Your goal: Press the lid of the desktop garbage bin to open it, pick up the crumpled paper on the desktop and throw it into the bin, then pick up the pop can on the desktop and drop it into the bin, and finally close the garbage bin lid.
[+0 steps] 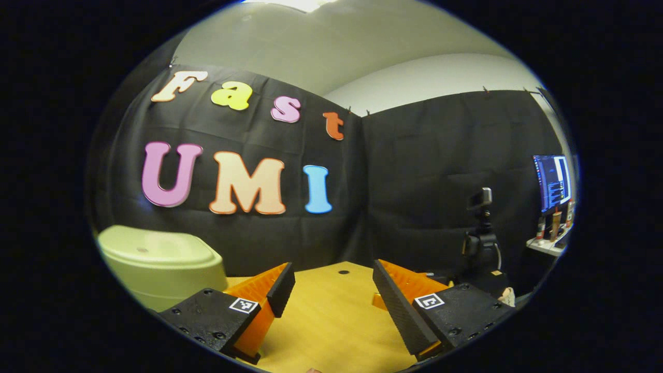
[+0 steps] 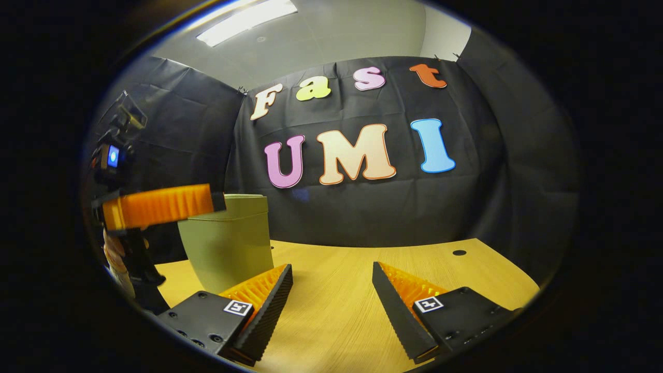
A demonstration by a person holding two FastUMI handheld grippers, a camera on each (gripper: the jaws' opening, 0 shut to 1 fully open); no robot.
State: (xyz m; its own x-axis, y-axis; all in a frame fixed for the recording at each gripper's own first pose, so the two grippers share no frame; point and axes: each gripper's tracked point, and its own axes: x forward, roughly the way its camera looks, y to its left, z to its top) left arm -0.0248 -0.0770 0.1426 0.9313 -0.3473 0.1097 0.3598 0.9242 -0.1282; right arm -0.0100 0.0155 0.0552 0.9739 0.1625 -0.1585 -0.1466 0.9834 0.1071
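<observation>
In the left gripper view, the left gripper hangs over the wooden desktop with its jaws spread wide apart and nothing between them. The pale green garbage bin stands at the left, beside the left finger, with its lid down and shut. Farther off to the right a small camera on a stand rises from the desk edge, and a lit monitor sits beyond it.

In the right gripper view, the right gripper also hovers above the desktop, its jaws wide apart and holding nothing. The garbage bin stands upright to the left, just behind the left finger. The left gripper shows farther left, beside the bin's top, held by a hand; from this side I cannot tell how its jaws stand
</observation>
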